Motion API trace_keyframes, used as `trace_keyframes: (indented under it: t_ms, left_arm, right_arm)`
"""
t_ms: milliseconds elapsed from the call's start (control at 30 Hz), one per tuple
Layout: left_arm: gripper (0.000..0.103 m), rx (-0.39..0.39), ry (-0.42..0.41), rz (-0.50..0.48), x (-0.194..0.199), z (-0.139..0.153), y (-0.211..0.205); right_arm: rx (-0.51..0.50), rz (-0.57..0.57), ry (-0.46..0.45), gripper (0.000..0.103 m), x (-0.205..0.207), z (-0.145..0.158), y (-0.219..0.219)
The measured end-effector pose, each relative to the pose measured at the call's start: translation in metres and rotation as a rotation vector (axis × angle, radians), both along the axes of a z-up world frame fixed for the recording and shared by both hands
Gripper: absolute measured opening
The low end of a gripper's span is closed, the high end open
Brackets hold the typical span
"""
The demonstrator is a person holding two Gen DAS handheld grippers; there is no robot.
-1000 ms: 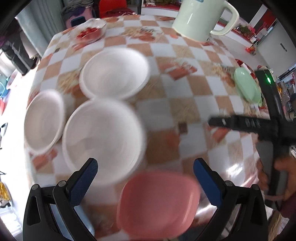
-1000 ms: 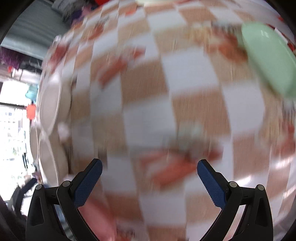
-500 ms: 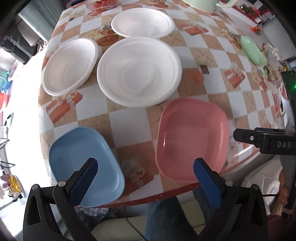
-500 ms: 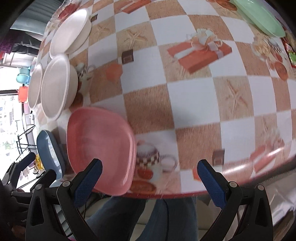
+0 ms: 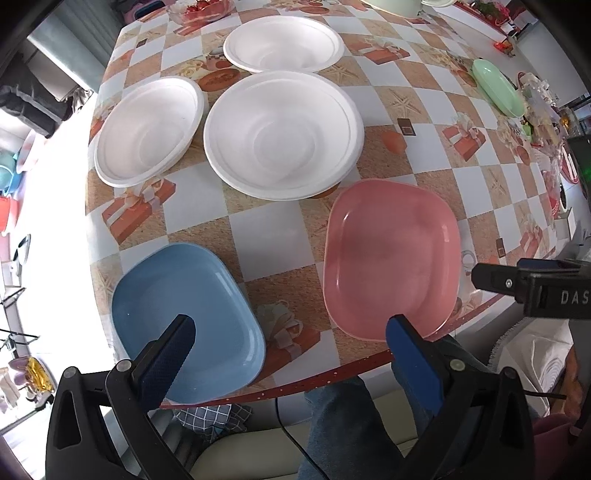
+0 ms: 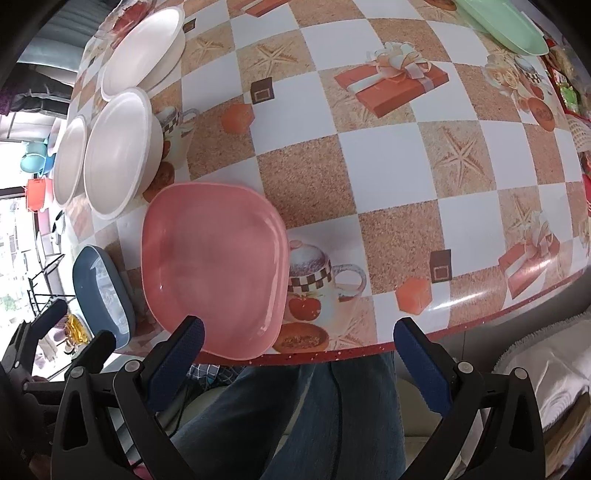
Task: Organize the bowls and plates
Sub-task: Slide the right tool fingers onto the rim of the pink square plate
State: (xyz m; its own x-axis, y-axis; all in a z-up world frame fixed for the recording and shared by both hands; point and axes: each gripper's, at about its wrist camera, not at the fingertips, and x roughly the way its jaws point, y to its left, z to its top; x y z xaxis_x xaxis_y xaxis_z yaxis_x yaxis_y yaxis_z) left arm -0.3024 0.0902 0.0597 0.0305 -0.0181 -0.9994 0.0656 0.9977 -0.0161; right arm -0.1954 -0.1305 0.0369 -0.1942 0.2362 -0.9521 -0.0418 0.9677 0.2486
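A pink plate (image 5: 391,258) and a blue plate (image 5: 184,321) lie at the table's near edge. Three white bowls lie behind them: one in the middle (image 5: 282,134), one to its left (image 5: 147,129), one at the back (image 5: 282,44). A green plate (image 5: 496,86) lies far right. My left gripper (image 5: 290,334) is open and empty, above the near edge between the two plates. My right gripper (image 6: 295,341) is open and empty at the table's edge, its left finger over the pink plate (image 6: 214,269). The right gripper also shows in the left wrist view (image 5: 532,288).
The checkered tablecloth (image 5: 424,107) covers the table. A glass dish of red food (image 5: 199,7) stands at the far left, and a pale green jug (image 5: 391,3) at the back. Small clutter (image 5: 543,110) lies along the right edge. The person's legs (image 6: 314,406) are below the near edge.
Both grippers have pulled back from over the table toward the near edge. The blue and pink plates came fully into view. Both grippers stay open.
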Motion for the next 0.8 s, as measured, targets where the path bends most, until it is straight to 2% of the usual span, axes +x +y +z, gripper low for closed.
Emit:
trace_keyframes:
  t_ms: [400,800]
  left_arm:
    - [0.103,-0.005,0.008,-0.036,0.000,-0.004,-0.005]
    - [0.103,0.016,0.024,-0.080,0.011,-0.015,-0.013]
  right_arm:
    - [-0.036,0.041,0.029,0.103,0.000,-0.007,0.018]
    - [-0.037,0.036,0.065,0.103,0.002,-0.020,0.018]
